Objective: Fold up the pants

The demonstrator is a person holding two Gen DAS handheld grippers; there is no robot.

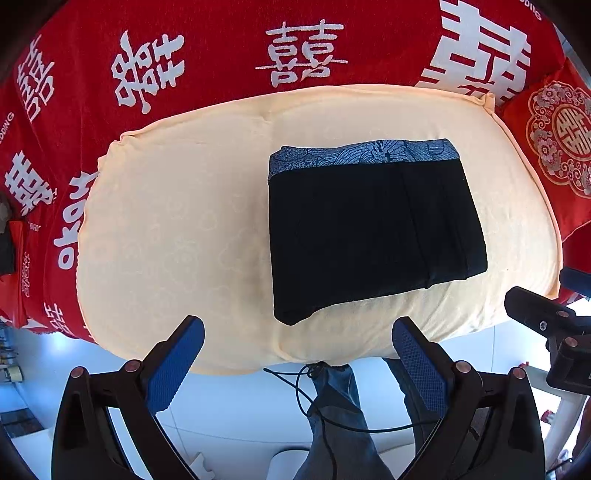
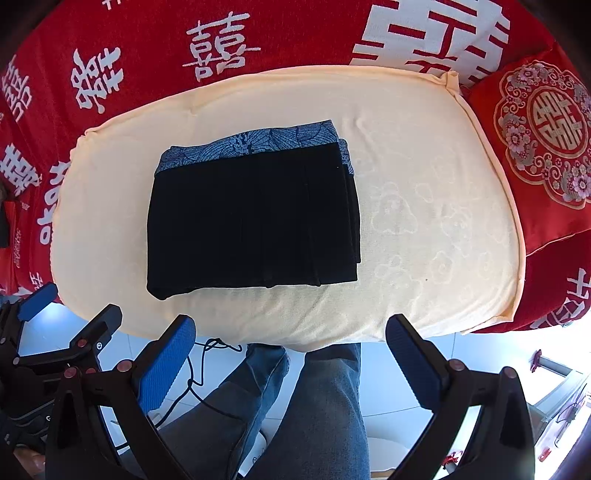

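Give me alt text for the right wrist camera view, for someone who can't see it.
Black pants with a blue patterned waistband lie folded into a neat rectangle on a cream cushion, which rests on a red cover printed with white characters. The open right gripper hovers empty at the cushion's near edge, above a person's jeans-clad legs.

Both views are brightly, evenly lit and sharp; glare whitens the floor (image 1: 236,421), and edges are bent by fisheye distortion.
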